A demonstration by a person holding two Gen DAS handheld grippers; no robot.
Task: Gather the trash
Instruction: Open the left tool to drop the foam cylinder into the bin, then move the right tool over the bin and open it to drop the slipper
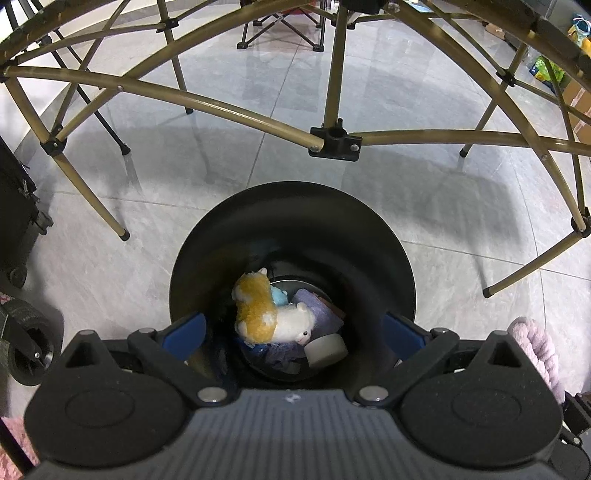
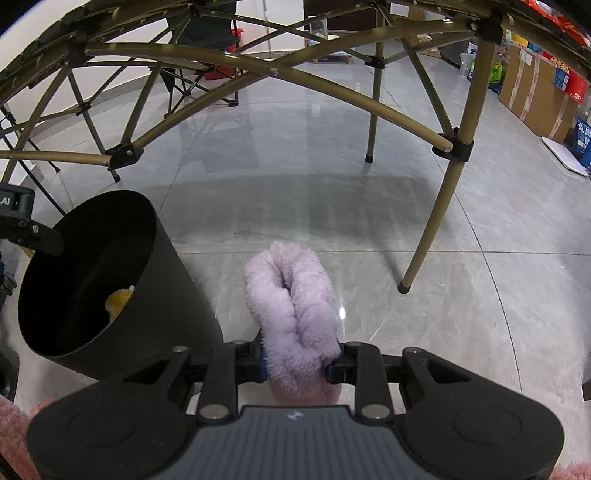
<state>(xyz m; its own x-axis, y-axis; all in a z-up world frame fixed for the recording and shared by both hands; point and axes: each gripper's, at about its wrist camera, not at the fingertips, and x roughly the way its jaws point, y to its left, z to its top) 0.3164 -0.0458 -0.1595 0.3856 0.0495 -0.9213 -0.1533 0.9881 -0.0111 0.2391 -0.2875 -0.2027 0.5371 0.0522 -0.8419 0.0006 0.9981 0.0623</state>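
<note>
A black round trash bin [image 1: 291, 221] stands on the grey tile floor. My left gripper [image 1: 295, 332] is open right over its mouth, blue fingers spread wide. Inside lie a yellow and white plush toy [image 1: 266, 314], a purple cloth [image 1: 321, 310] and a white roll [image 1: 327, 349]. My right gripper [image 2: 295, 363] is shut on a fluffy pink cloth [image 2: 295, 306] and holds it above the floor, just right of the bin [image 2: 173, 295]. The pink cloth also shows at the right edge of the left wrist view [image 1: 535, 350].
A folding table's gold metal legs and cross bars [image 1: 334, 142] [image 2: 452, 147] span overhead and around the bin. A black wheeled case [image 1: 18, 221] stands at the left. Cardboard boxes [image 2: 535, 96] line the right wall. A folding chair [image 1: 280, 22] stands farther back.
</note>
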